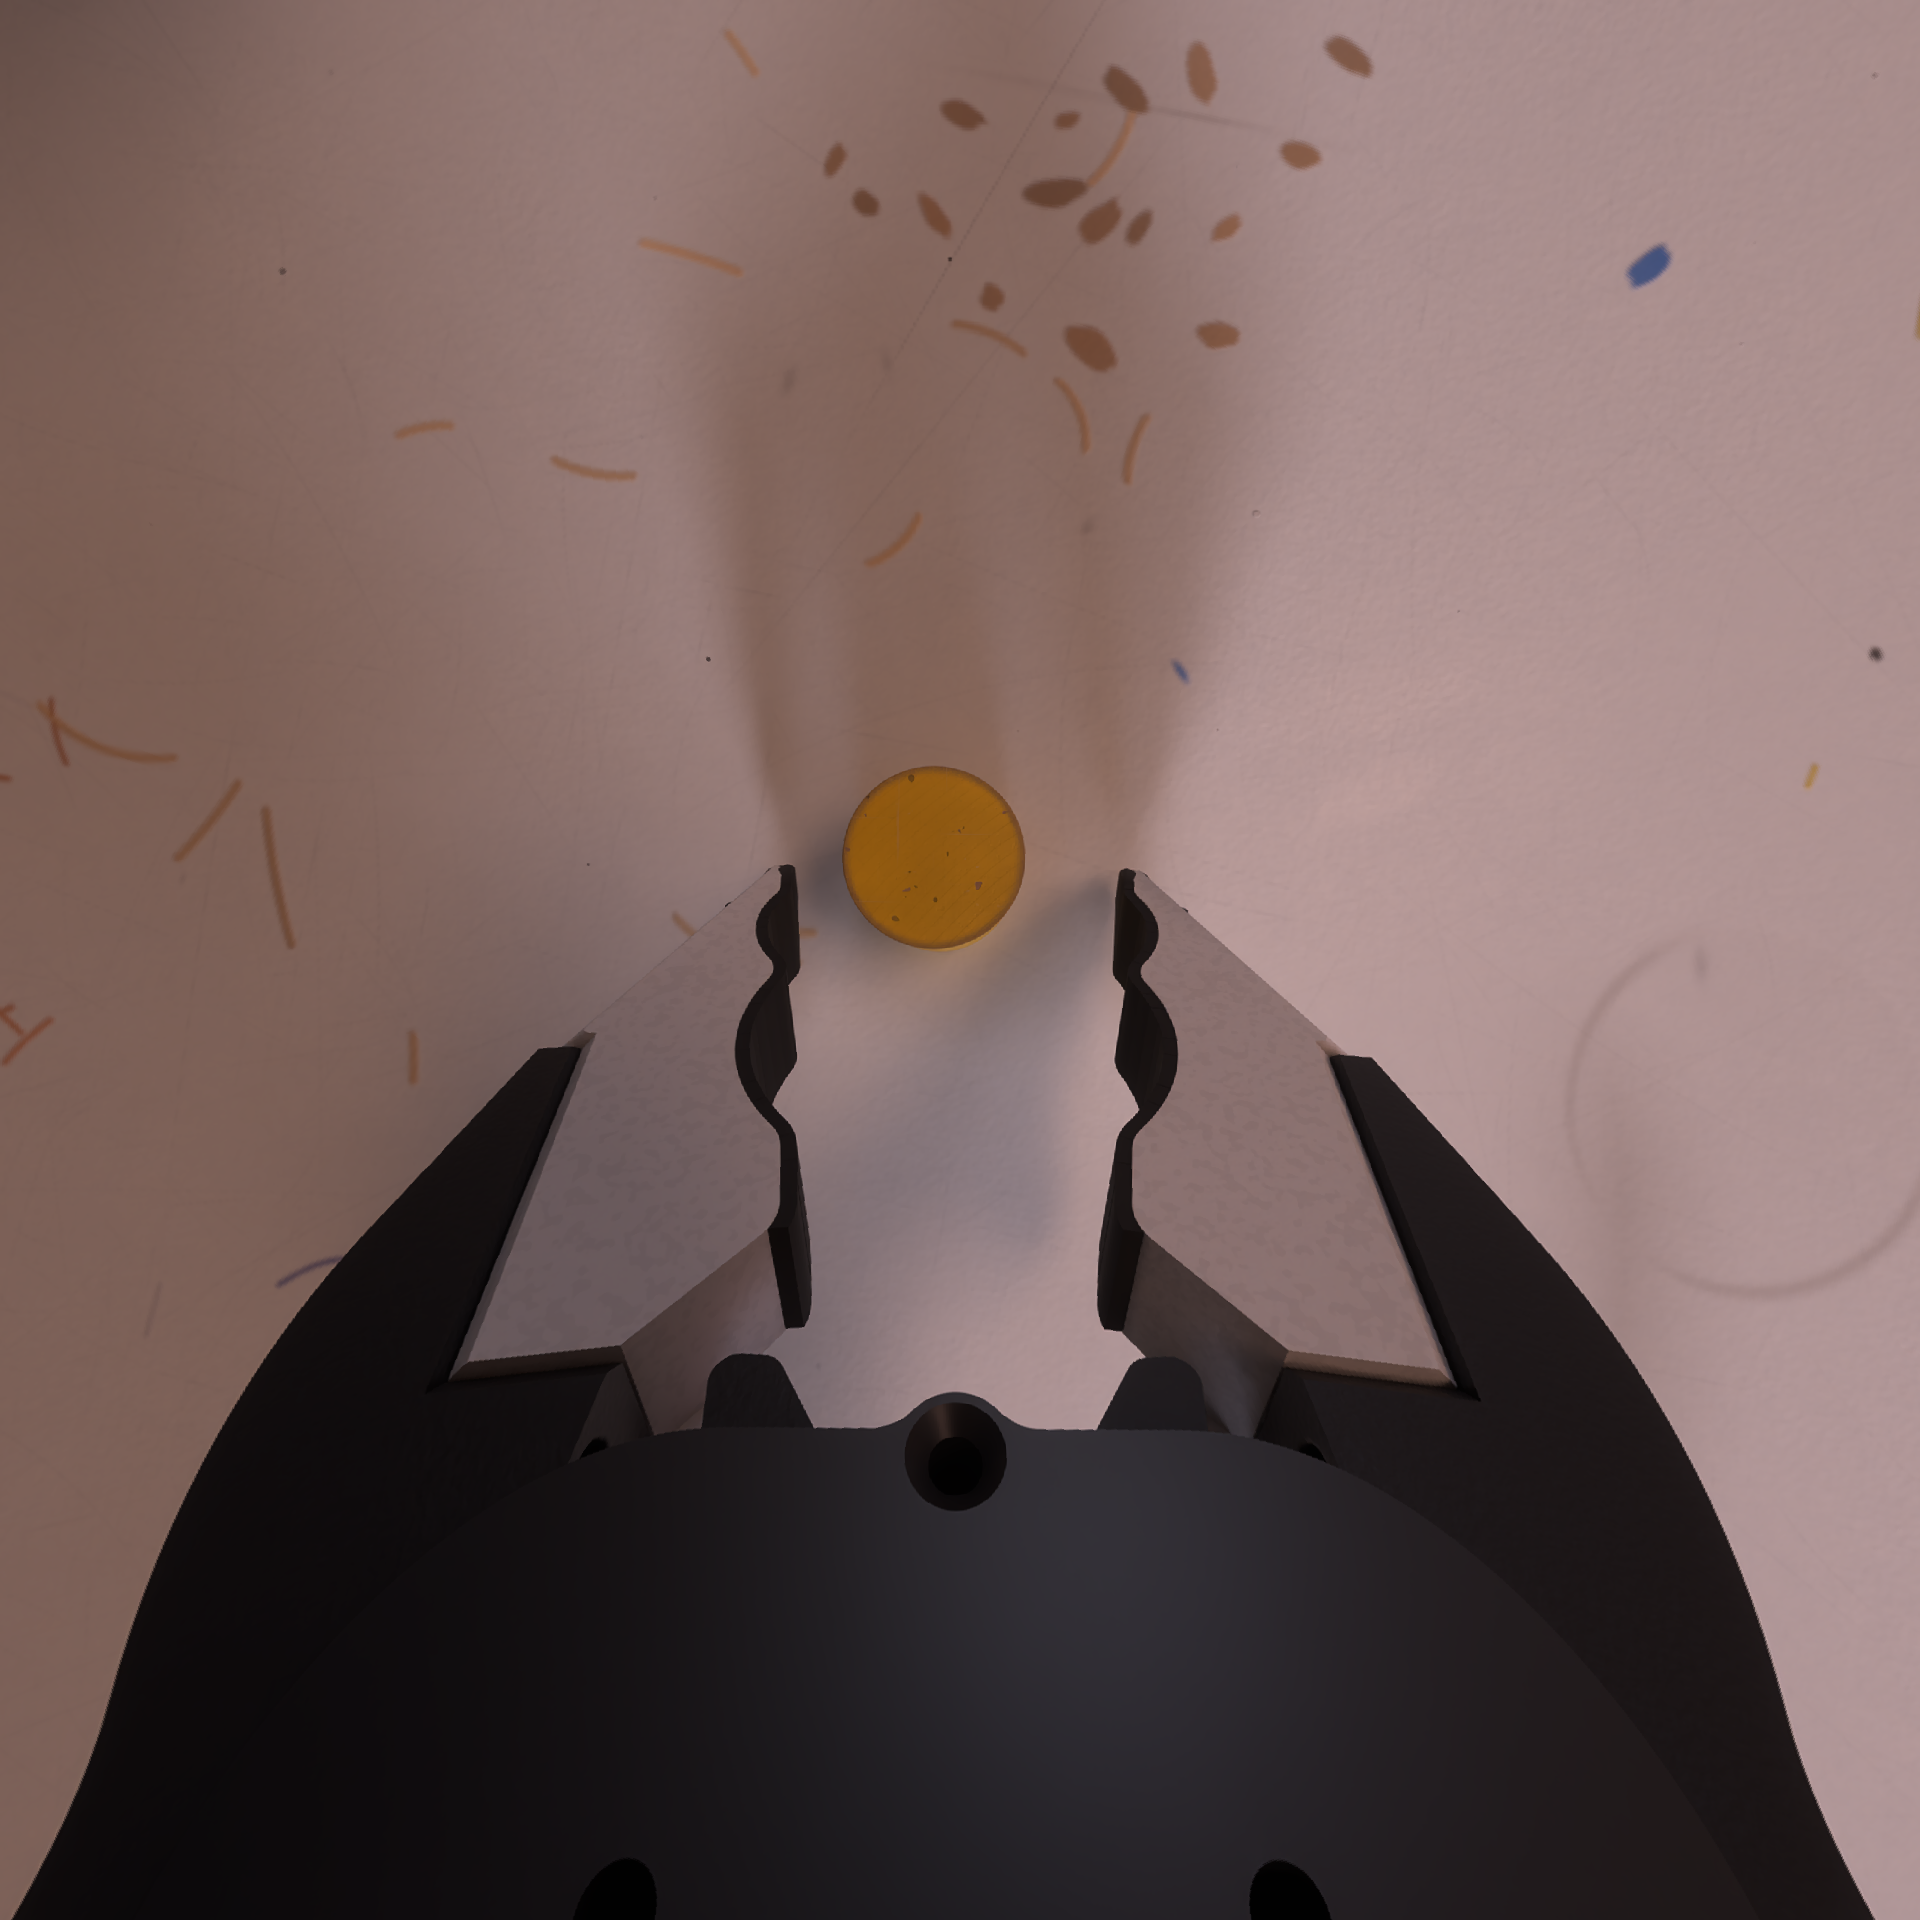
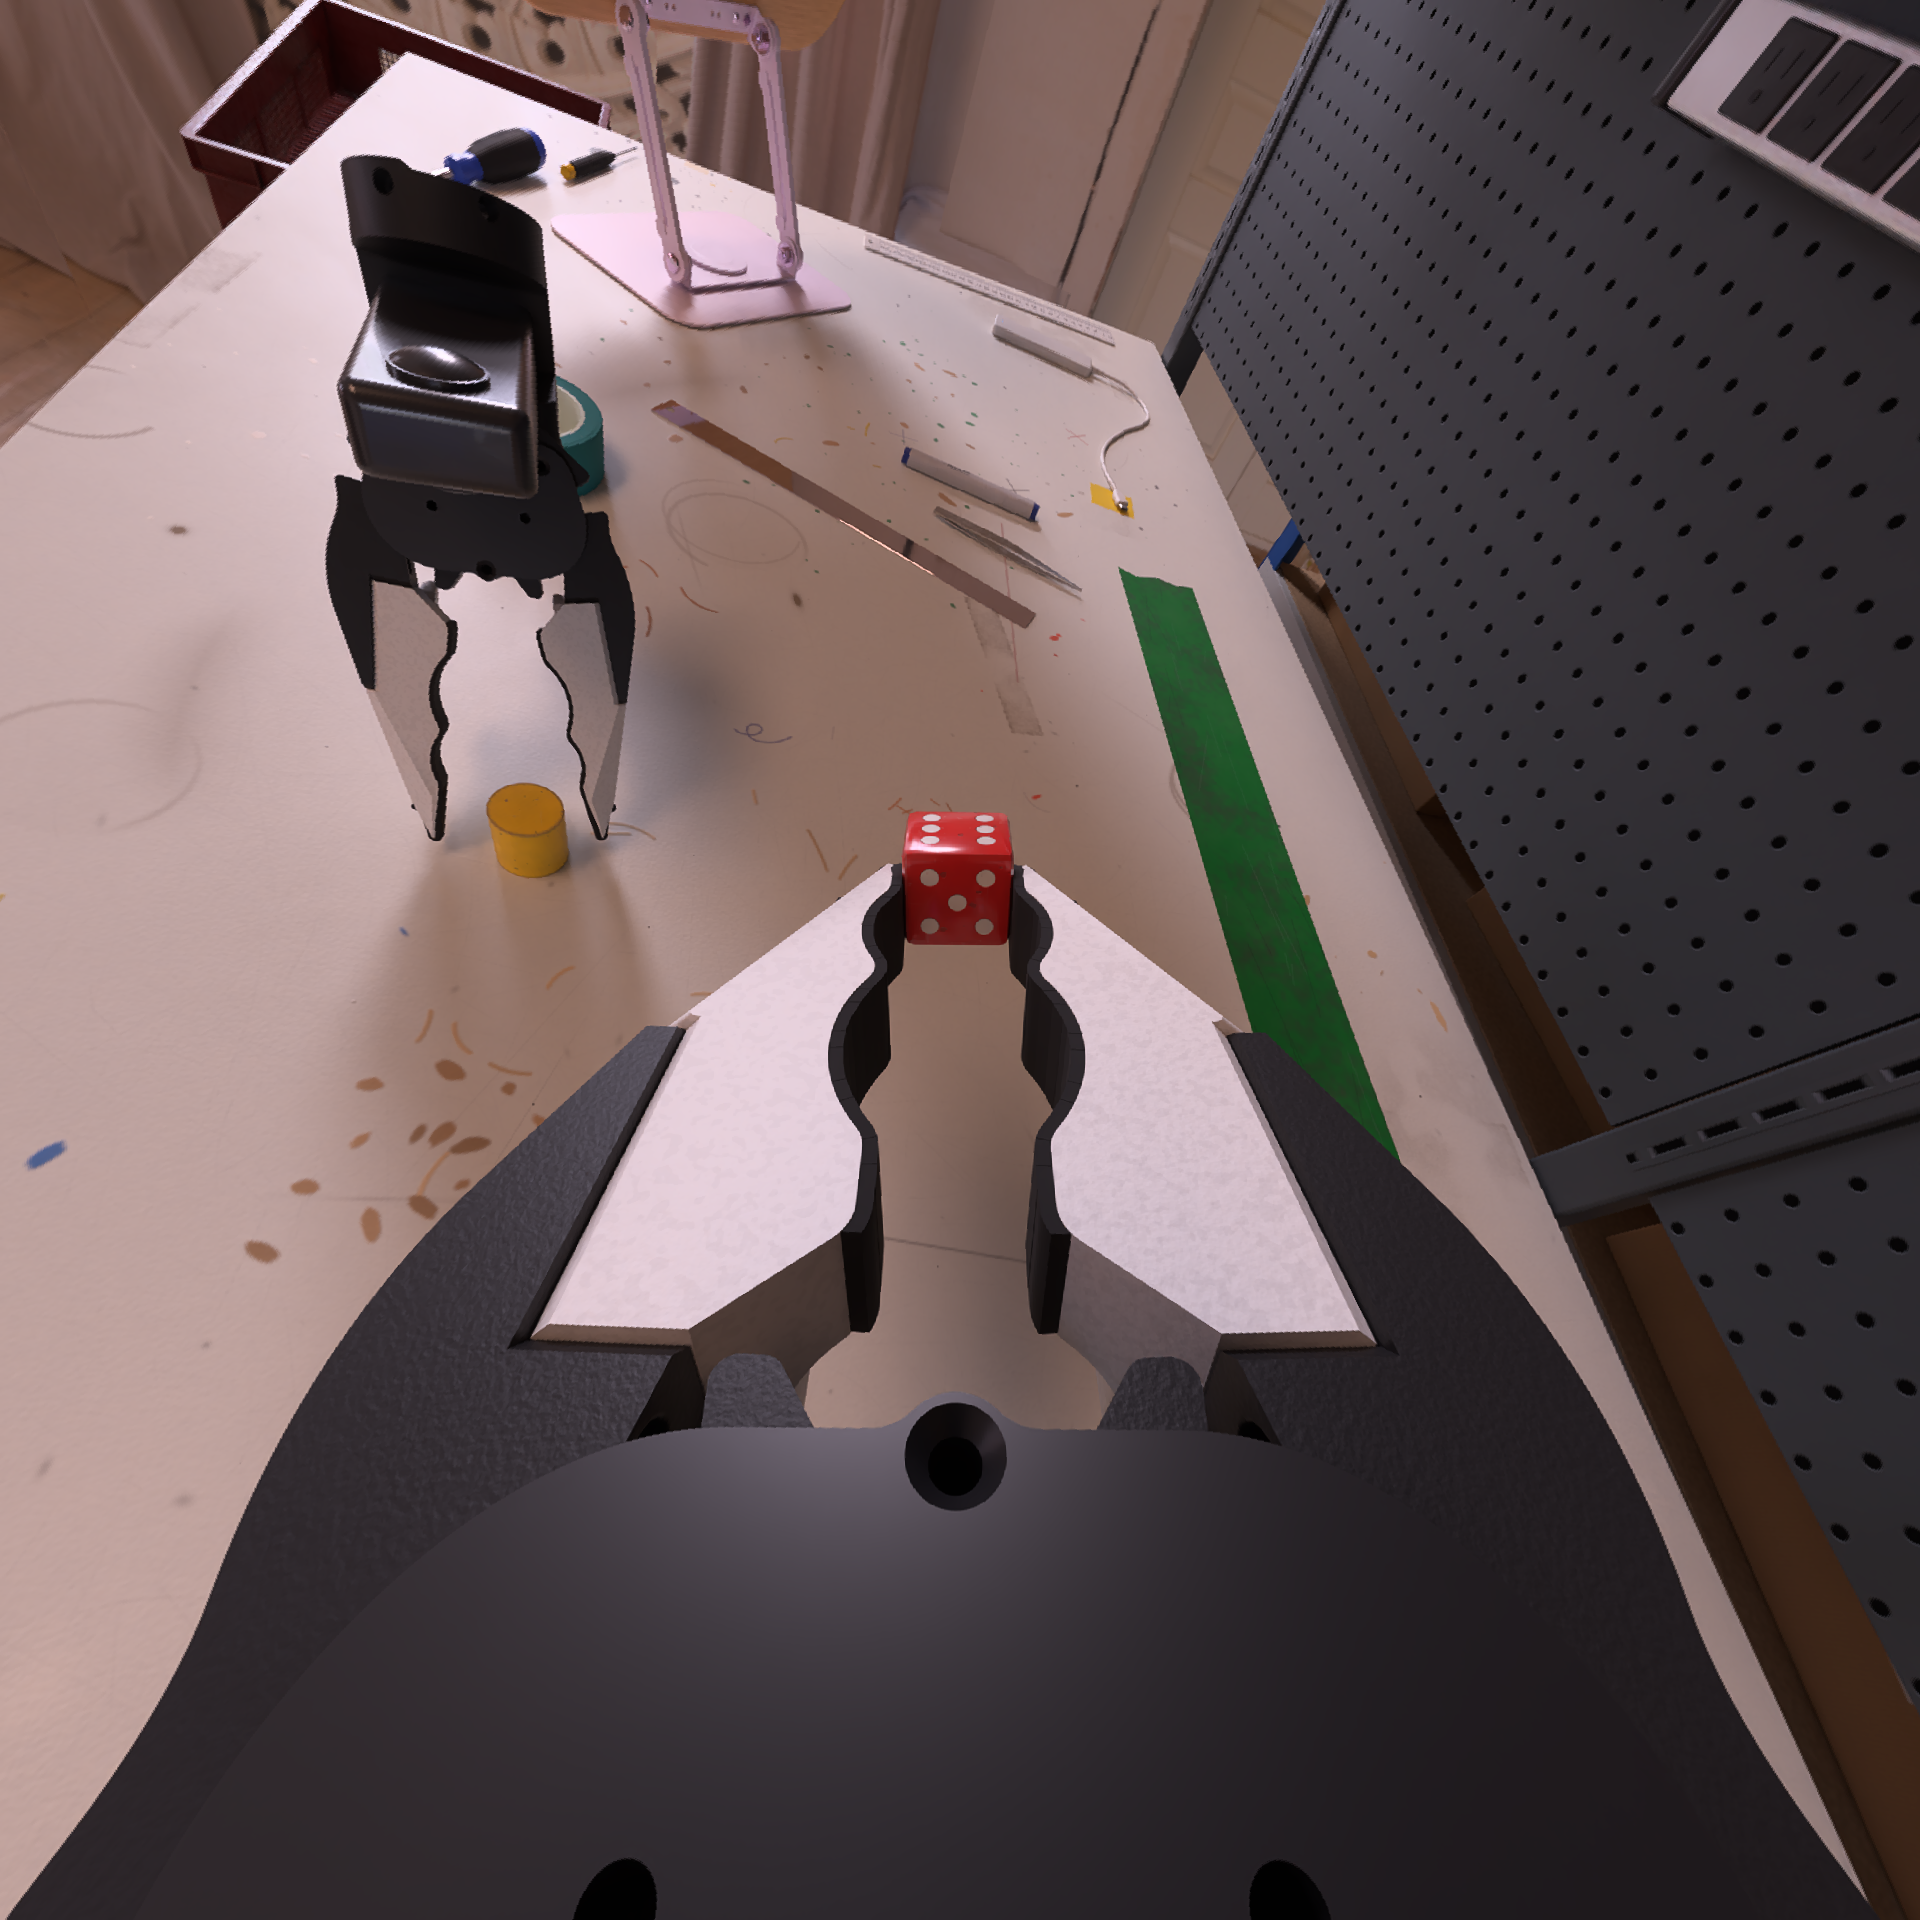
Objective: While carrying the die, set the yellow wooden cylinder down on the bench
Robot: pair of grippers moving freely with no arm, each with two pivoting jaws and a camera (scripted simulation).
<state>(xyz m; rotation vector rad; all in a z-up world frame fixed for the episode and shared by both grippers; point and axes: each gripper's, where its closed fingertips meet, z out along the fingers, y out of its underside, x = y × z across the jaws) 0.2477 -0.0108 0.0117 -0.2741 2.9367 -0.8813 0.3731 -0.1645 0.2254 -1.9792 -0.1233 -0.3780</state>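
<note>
The yellow wooden cylinder [image 1: 933, 857] stands upright on the bench [image 1: 1455, 727]; I look straight down on its round top. My left gripper [image 1: 954, 883] is open, its fingertips on either side of the cylinder and clear of it. In the right wrist view the cylinder [image 2: 528, 829] stands between the left gripper's open fingers [image 2: 516, 831], not touching them. My right gripper [image 2: 957, 878] is shut on a red die with white pips [image 2: 957, 878], held at the fingertips above the bench.
On the bench [image 2: 208, 987] lie a green tape strip [image 2: 1236, 831], a metal ruler [image 2: 842, 514], a marker [image 2: 971, 483], tweezers [image 2: 1008, 561], a teal tape roll [image 2: 582, 431], a pink stand [image 2: 717, 260], screwdrivers [image 2: 499, 156]. A dark pegboard [image 2: 1610, 623] stands at the right.
</note>
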